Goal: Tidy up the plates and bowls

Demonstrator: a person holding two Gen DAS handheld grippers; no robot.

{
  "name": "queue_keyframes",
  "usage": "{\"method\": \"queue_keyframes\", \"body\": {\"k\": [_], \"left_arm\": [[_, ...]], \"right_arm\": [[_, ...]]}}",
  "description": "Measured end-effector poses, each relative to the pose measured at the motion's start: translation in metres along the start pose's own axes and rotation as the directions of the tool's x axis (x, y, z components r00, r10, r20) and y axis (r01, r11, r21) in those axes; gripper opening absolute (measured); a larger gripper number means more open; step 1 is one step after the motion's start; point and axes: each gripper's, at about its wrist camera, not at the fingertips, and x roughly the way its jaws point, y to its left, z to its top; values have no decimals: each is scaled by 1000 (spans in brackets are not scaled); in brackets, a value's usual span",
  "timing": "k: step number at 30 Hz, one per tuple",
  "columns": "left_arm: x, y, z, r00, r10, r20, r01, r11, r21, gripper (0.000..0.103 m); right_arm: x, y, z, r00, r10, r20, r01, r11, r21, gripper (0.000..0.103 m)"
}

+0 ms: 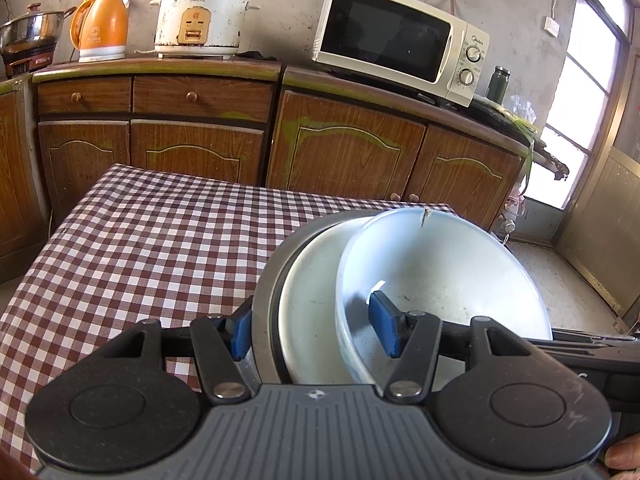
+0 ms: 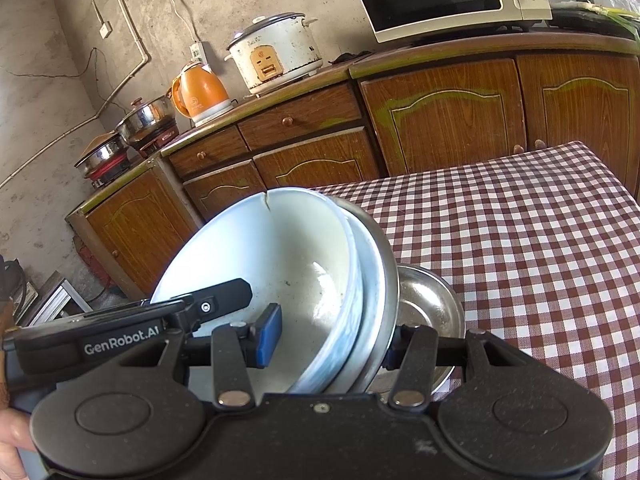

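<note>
A nested stack fills both views: a cracked white bowl [image 1: 440, 272] [image 2: 272, 248], a white plate [image 1: 312, 288] [image 2: 372, 280] and a grey metal plate [image 1: 268, 280] [image 2: 390, 256]. It is held tilted over the edge of the checked table [image 1: 140, 240] [image 2: 520, 240]. My left gripper [image 1: 312, 332] is shut on the stack's rims, with one blue pad inside the bowl and the other outside the metal plate. My right gripper [image 2: 330, 344] clamps the opposite side the same way. A steel bowl [image 2: 432, 304] lies just beyond the stack on the table.
Wooden cabinets [image 1: 344, 148] stand behind the table. On them are a microwave [image 1: 400, 40], a rice cooker [image 1: 200, 20], an orange kettle [image 1: 102, 26] and a steel pot [image 1: 32, 30]. A glazed door [image 1: 580, 100] is at the right.
</note>
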Motion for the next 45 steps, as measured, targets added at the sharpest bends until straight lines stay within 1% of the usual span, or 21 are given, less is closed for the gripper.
{"method": "queue_keyframes", "body": {"k": [23,45], "left_arm": [[26,5,6,1000,-4,-28,4,1000,8,58],[48,11,5,998,-9,-61,9,1000,6,58]], "right_arm": [[23,-17,3,1000,-4,-18,4,1000,21,58],[45,-31,3,999,-9,-46,11,999,32,58]]}}
